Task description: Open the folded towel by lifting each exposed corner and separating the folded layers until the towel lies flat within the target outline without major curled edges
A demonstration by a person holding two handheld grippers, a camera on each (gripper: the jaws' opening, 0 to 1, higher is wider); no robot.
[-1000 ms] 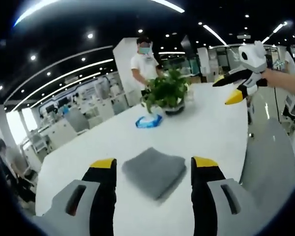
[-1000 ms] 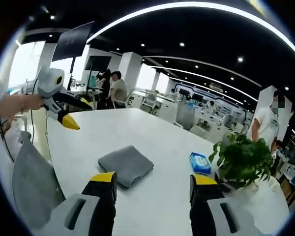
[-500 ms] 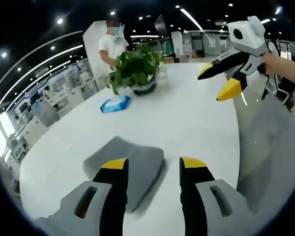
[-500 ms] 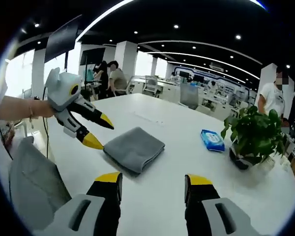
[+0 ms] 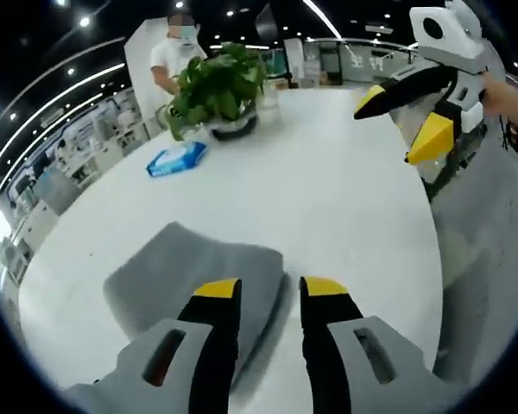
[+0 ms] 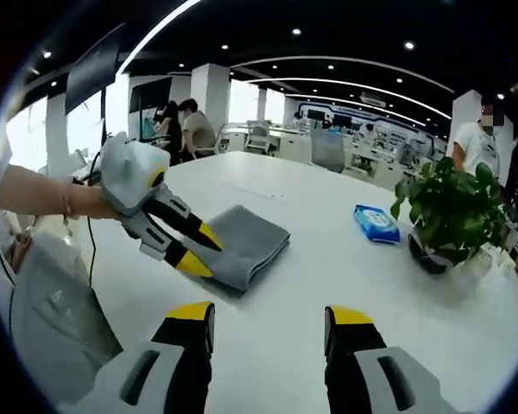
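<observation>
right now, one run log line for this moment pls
phase: reaching corner | towel: folded on table | left gripper: open at its near edge | right gripper: open, off towel

Both the left gripper (image 5: 259, 289) and the right gripper (image 6: 266, 315) have grey moulded bodies with slotted recesses, black jaws and yellow tips.

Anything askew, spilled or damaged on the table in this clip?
Nothing stands out. The towel lies folded on the white table, with the left gripper open at its near edge. The wipes pack lies flat and the plant stands upright, nothing spilled.
</observation>
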